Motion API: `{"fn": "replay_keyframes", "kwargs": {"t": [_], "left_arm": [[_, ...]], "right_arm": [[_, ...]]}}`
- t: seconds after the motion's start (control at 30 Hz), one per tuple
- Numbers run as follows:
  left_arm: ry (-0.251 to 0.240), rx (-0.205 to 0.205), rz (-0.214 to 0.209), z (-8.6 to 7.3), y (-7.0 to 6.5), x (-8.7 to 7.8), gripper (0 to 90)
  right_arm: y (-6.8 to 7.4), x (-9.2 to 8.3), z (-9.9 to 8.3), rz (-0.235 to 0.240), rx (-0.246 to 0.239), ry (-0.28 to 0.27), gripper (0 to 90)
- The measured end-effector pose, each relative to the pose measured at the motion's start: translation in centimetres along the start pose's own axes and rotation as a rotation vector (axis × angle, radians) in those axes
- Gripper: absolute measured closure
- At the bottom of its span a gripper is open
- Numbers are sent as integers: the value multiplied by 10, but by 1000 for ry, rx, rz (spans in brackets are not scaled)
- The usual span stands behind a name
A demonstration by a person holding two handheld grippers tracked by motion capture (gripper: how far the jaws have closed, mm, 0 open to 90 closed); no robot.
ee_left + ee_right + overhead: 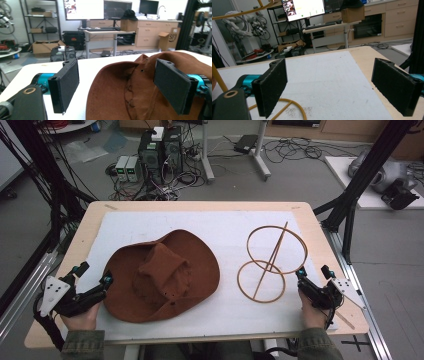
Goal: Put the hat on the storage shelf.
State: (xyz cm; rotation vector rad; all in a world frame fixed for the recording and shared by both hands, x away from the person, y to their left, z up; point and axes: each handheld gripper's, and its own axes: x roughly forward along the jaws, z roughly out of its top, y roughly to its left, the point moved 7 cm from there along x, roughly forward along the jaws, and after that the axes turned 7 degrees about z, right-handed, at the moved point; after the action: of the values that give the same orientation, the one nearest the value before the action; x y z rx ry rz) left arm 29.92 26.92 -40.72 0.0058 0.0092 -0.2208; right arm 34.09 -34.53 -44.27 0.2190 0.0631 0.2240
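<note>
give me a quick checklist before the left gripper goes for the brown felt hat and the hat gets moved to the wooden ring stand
1. Left gripper open: ok, jaws wide apart.
2. Brown felt hat brim between the left jaws: ok, brim edge lies in the gap.
3. Right gripper open and holding nothing: ok.
4. Wooden ring stand upright: ok, on the white mat.
5. Stand steadied: not ok, right gripper sits beside it.
</note>
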Motion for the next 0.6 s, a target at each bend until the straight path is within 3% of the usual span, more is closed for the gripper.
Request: {"fn": "replay_keyframes", "kwargs": {"t": [0.07, 0.1, 0.13, 0.27, 0.37, 0.6], "left_arm": [[9, 28, -23, 2, -5, 1, 214], [19, 44, -55, 3, -9, 2, 225], [19, 44, -55, 3, -9, 2, 225], [64, 74, -122, 2, -17, 6, 223], [100, 76, -185, 3, -20, 11, 222], [168, 87, -265, 3, -26, 22, 219]], "right_arm": [[0, 0, 1, 1, -2, -6, 124], [-1, 0, 1, 2, -4, -5, 124], [-1, 0, 1, 2, -4, -5, 124], [0, -1, 1, 2, 9, -5, 124], [0, -2, 1, 1, 8, -9, 124], [0, -1, 1, -1, 1, -7, 124]]}}
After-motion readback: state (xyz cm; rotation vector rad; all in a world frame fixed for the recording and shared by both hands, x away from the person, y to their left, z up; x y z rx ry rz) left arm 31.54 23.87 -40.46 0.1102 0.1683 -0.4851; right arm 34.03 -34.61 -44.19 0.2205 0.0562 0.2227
